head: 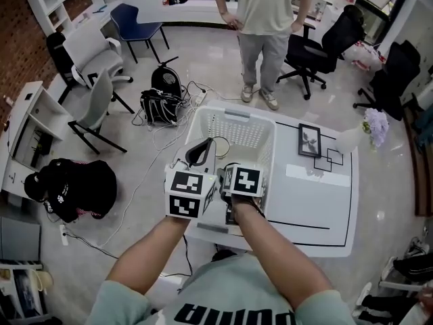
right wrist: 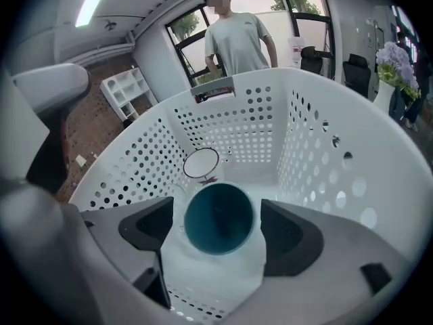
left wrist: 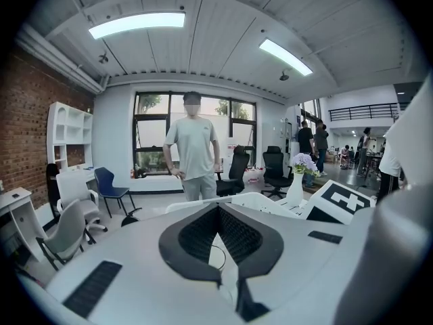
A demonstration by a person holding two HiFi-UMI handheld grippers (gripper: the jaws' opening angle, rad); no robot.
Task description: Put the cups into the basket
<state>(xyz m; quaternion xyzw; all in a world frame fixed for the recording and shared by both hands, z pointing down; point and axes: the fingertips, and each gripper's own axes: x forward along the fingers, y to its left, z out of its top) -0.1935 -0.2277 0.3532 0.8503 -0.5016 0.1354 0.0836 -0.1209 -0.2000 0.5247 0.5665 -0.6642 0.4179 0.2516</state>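
Note:
A white perforated basket stands on a white table. My right gripper reaches down inside the basket and is shut on a white cup with a teal inside, its mouth facing the camera. Only its marker cube shows in the head view. Further in, a clear cup rests by the basket's back wall. My left gripper hovers over the basket's left side. Its jaws meet at the tips with nothing held between them.
A framed picture lies on the table right of the basket, with a vase of purple flowers beyond it. A person stands behind the table. Office chairs, cables and a black bag crowd the floor at left.

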